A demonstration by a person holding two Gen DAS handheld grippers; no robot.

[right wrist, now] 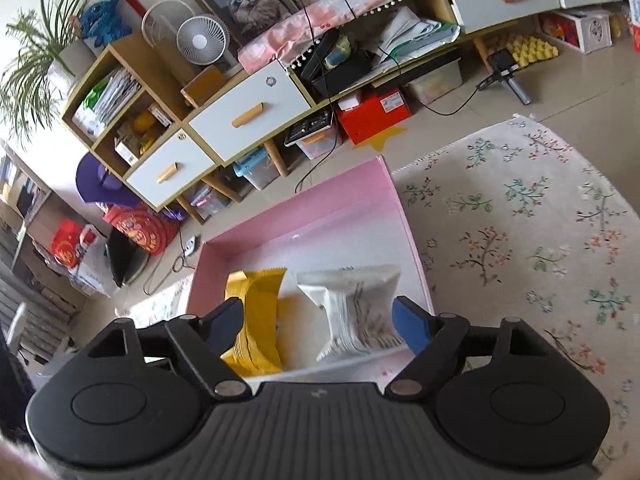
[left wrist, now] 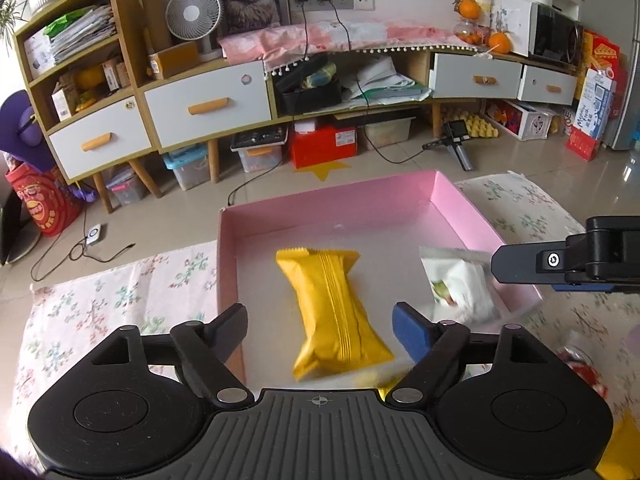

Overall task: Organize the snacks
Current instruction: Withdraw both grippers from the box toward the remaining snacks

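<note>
Left gripper (left wrist: 320, 320): black two-finger tool, jaws spread wide and holding nothing, poised above the near end of the shallow pink cardboard box (left wrist: 328, 200). Between its fingers lies the yellow foil snack packet (left wrist: 336, 312), flat on the box floor, left of centre.

Right gripper (right wrist: 320, 320): jaws likewise wide apart and empty, above the near right corner of the same box (right wrist: 316, 208). The white printed snack packet (right wrist: 356, 312) sits below it, framed between the fingers; whether it rests fully on the box floor or leans on the near wall cannot be told. The yellow packet (right wrist: 256, 320) lies just left of it.

Step in hand, as judged: both packets appear to be already placed in the box, so this is the release stage. The next move probably calls for lifting clear and seeking further snacks outside the box.

Differences between views: the left wrist view shows the right gripper (left wrist: 520, 266) from the side, over the white packet (left wrist: 460, 288), and a blurred red-and-white wrapper (left wrist: 576, 360) on the floral cloth (left wrist: 120, 304) right of the box. The right wrist view shows the bare cloth (right wrist: 520, 220) farther right of the box, and hides that wrapper.
</note>
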